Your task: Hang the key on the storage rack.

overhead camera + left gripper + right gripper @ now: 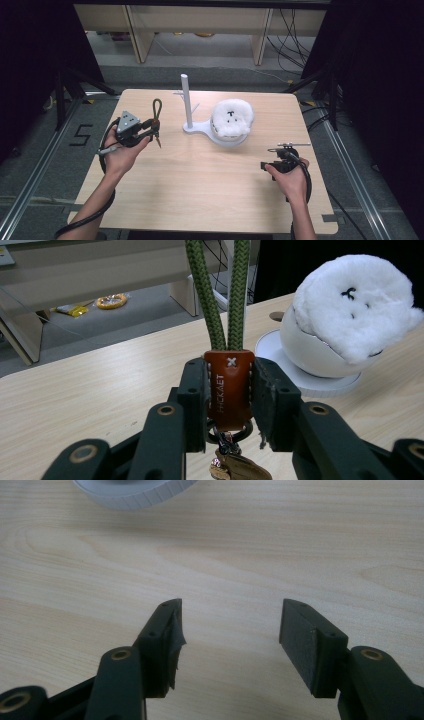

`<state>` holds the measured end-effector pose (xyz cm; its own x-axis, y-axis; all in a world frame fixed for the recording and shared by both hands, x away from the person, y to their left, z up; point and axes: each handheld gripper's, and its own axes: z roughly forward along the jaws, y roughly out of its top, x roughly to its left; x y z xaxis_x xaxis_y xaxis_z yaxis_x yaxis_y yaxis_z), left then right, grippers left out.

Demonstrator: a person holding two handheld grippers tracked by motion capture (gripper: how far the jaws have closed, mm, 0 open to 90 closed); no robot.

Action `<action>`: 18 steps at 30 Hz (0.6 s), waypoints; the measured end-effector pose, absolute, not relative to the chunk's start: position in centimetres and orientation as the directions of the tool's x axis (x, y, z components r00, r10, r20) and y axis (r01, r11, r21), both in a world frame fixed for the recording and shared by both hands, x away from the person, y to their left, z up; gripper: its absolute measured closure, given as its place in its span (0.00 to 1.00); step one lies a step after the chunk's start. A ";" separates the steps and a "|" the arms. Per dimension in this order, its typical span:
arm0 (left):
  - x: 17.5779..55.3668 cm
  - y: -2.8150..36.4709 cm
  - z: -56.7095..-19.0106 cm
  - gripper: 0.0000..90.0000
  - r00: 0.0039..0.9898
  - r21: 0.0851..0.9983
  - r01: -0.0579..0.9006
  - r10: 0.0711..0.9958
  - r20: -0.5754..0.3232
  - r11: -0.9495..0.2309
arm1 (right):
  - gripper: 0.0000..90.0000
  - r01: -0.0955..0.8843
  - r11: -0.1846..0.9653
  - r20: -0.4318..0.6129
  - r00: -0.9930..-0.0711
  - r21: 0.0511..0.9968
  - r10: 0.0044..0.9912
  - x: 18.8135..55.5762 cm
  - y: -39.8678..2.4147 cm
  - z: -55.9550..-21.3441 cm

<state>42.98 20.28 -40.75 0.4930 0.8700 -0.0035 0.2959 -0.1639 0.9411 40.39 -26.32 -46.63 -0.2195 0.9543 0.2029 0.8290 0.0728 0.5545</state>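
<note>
On the wooden table [200, 175], a white stand [192, 127] with an upright post is seen near the middle, and a fluffy white toy [231, 117] is rested on its round base. At the left side, a green cord keychain [227, 385] is clamped by its brown leather tab between the closed jaws of the left gripper [227, 390]. Near the right edge, the right gripper [230, 630] is held just above the bare wood with its jaws spread apart and nothing between them.

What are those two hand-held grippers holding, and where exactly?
The left hand-held gripper pinches a green cord keychain by its brown leather tab. The right hand-held gripper is open, holding nothing.
</note>
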 end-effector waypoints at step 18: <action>44.1 19.8 -40.0 0.75 0.501 0.943 0.281 0.865 0.012 -0.177 | 0.49 0.826 0.074 0.236 -0.244 0.559 0.940 40.5 -26.4 -46.8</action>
